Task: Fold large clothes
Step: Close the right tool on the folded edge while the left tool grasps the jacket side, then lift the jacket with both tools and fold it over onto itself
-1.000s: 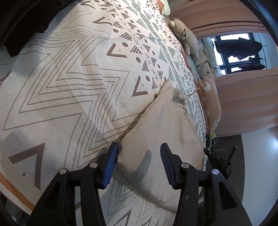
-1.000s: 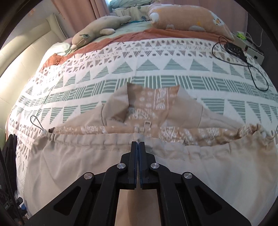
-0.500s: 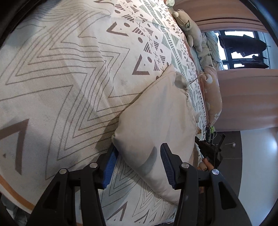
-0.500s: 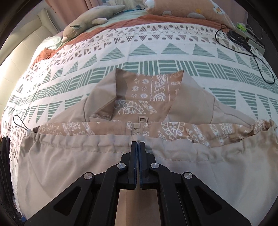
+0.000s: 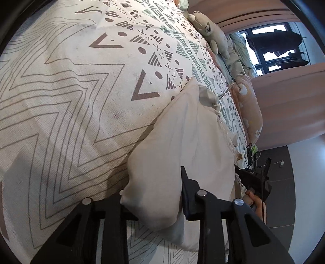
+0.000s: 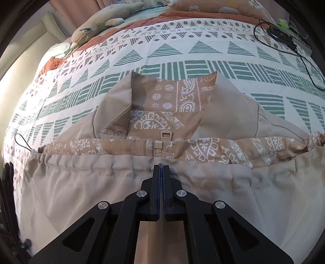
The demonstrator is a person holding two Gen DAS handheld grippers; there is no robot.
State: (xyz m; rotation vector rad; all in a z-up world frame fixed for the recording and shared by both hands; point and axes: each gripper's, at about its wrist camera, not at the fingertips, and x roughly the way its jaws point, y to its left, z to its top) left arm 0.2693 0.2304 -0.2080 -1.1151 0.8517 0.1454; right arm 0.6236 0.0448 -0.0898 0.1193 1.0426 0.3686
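A beige jacket (image 6: 113,193) with a paisley lining lies on the bed, its hem folded up over the body below the collar (image 6: 172,97). My right gripper (image 6: 161,170) is shut on the jacket's drawstring hem near the zipper. In the left wrist view the same jacket (image 5: 182,146) shows as a cream fold. My left gripper (image 5: 154,193) stands around its near corner, and the cloth fills the gap between the jaws and hides the left fingertip. The right finger (image 5: 187,186) shows beside the cloth.
The bed has a patterned quilt (image 5: 71,91). A plush toy (image 6: 101,22) and a peach pillow (image 6: 219,8) lie at the head. Black cables and a device (image 6: 284,36) lie at the far right. The other hand-held gripper (image 5: 254,180) shows beyond the jacket.
My left gripper has moved forward onto the jacket's corner, and the cloth now fills its jaws. My right gripper has carried the hem further up toward the collar.
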